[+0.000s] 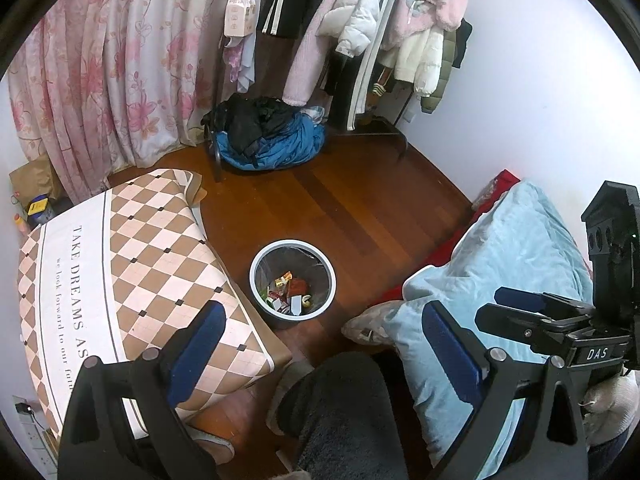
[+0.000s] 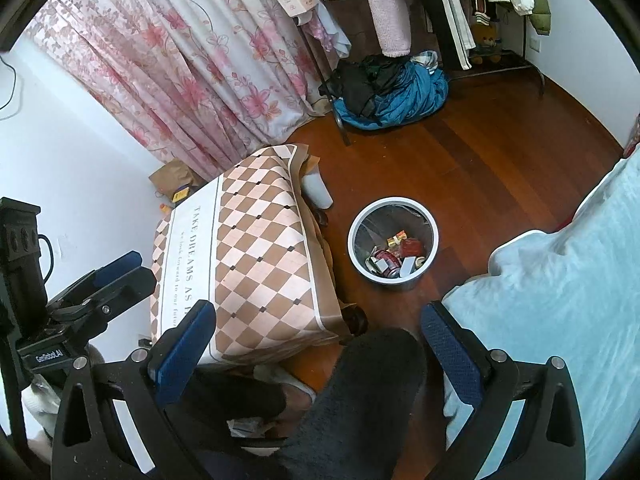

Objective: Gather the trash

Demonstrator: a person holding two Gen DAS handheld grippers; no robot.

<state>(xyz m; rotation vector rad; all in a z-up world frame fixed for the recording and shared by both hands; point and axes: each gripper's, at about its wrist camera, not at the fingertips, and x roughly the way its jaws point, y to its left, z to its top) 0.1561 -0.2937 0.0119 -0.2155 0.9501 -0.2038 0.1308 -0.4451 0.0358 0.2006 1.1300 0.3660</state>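
Observation:
A round grey trash bin stands on the wooden floor, holding several wrappers and small boxes. It also shows in the right wrist view with the trash inside. My left gripper is open and empty, held high above the floor, near side of the bin. My right gripper is open and empty at about the same height. The right gripper shows at the right of the left wrist view, and the left gripper at the left of the right wrist view.
A low table with a checkered cloth stands left of the bin. A light blue quilt lies on the right. The person's dark-trousered knee is below the grippers. A clothes rack, a clothes pile and floral curtains are behind.

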